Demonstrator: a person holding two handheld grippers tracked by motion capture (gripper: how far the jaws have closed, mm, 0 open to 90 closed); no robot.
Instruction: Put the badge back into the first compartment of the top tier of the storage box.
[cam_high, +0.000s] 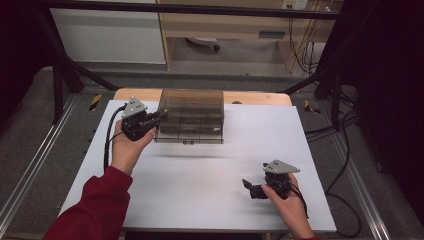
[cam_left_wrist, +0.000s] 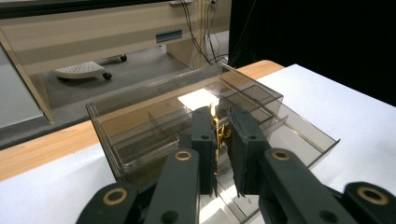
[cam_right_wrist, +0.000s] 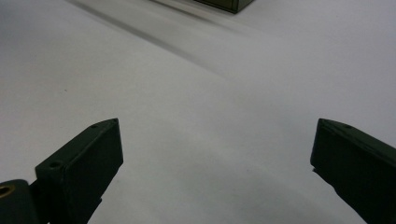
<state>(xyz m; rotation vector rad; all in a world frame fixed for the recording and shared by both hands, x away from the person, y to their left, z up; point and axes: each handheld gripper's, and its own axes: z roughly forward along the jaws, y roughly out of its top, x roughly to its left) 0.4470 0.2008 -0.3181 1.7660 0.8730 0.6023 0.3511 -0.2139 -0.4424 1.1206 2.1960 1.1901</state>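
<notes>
While the white table (cam_high: 200, 185) is seen from above, a clear smoky box (cam_high: 190, 117) with inner dividers is seen toward its far edge, seemingly raised, a soft shadow lying on the sheet below it. At the box's left side, the left gripper (cam_high: 159, 116) is held, its fingers (cam_left_wrist: 204, 140) drawn nearly together and pinching a thin box wall, with something small and gold-coloured seen between them. Well apart, near the front right, the right gripper (cam_high: 248, 187) is held with fingers (cam_right_wrist: 88, 158) spread wide over bare table, nothing being touched.
</notes>
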